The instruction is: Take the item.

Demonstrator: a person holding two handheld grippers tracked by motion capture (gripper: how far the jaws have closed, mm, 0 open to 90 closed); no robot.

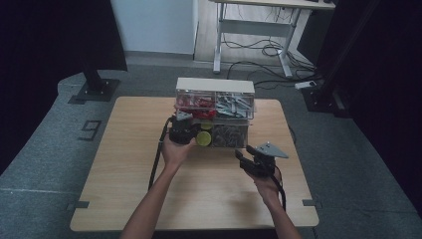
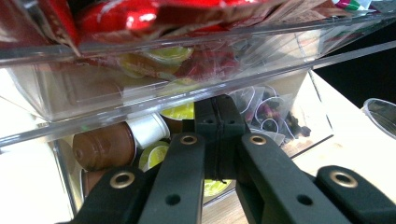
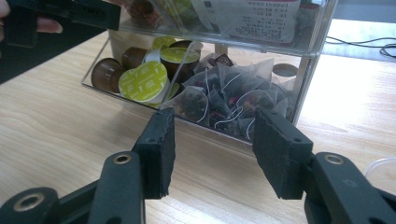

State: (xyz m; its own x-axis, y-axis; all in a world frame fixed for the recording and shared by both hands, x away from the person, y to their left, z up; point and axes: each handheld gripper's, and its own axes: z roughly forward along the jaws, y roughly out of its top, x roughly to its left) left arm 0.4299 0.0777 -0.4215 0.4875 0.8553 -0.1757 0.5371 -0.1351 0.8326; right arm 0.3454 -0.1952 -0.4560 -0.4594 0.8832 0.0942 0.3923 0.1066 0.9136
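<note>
Organizer [image 1: 215, 112], clear plastic, two tiers with a pale lid, sits at the far middle of the wooden surface [image 1: 124, 169], its back near the far edge. Bare wood to left and right of it, and a wide bare stretch between it and the near edge.

Left gripper [image 1: 182, 130] is at the organizer's front left, hand behind it. In the left gripper view its jaws are pressed together, tips just under the front lip of the upper tray [image 2: 154, 88] and at the mouth of the lower left compartment. Whether anything is pinched between them cannot be told.

Right gripper [image 1: 247, 158] hangs over the surface just in front of the organizer's right corner, apart from it, jaws spread with nothing between.

Contents: red packets [image 2: 116, 16] in the upper left tray; brown coffee capsules [image 3: 106, 72] with yellow-green foil lids [image 3: 142, 80] lower left; mesh tea bags [image 3: 219, 100] of dark dried flowers lower right.

Writing: a white label with a pink band [image 3: 254, 14] in the upper right tray, print too small to read. A "9" [image 1: 90, 130] is marked on the grey floor left of the surface.

Right gripper view also catches the rim of a clear cup [image 3: 380, 168] at far right on the surface; the same rim [image 2: 380, 112] appears in the left gripper view.
</note>
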